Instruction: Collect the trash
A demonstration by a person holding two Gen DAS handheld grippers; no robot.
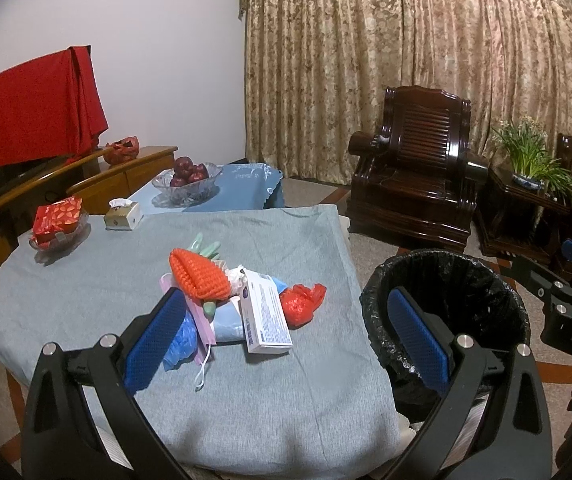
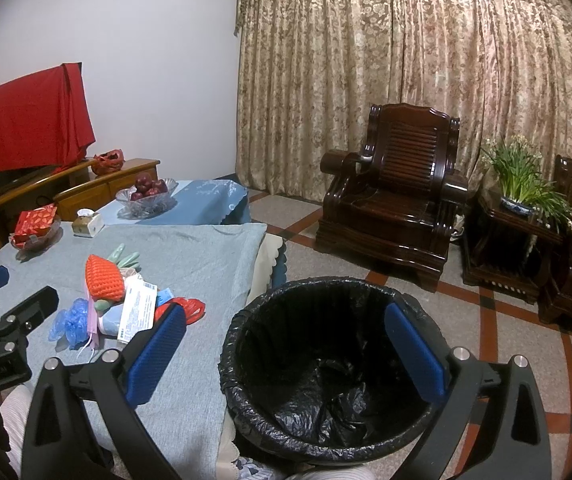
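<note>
grey tablecloth (image 1: 278, 380) carries our trash pile (image 1: 230, 304) near its middle; black-lined bin (image 2: 325, 368) stands just beside the table; our left gripper (image 1: 286, 332) and right gripper (image 2: 286, 356) both hover spread wide, empty.

The bench (image 1: 270, 392) wears a grey cloth. Near its middle sits a heap of trash: an orange knitted carrot (image 1: 200, 276), a white printed box (image 1: 266, 316), a crumpled red bag (image 1: 301, 304), a blue plastic wad (image 1: 184, 344) and a pink mask (image 1: 202, 336), all touching or overlapping. Toward the far left corner stand a glass dish with a red packet (image 1: 58, 222) and, just beside it, a tissue box (image 1: 122, 215). On the floor (image 2: 525, 380), against the bench's right edge, stands a black-lined bin (image 2: 325, 372).
</note>
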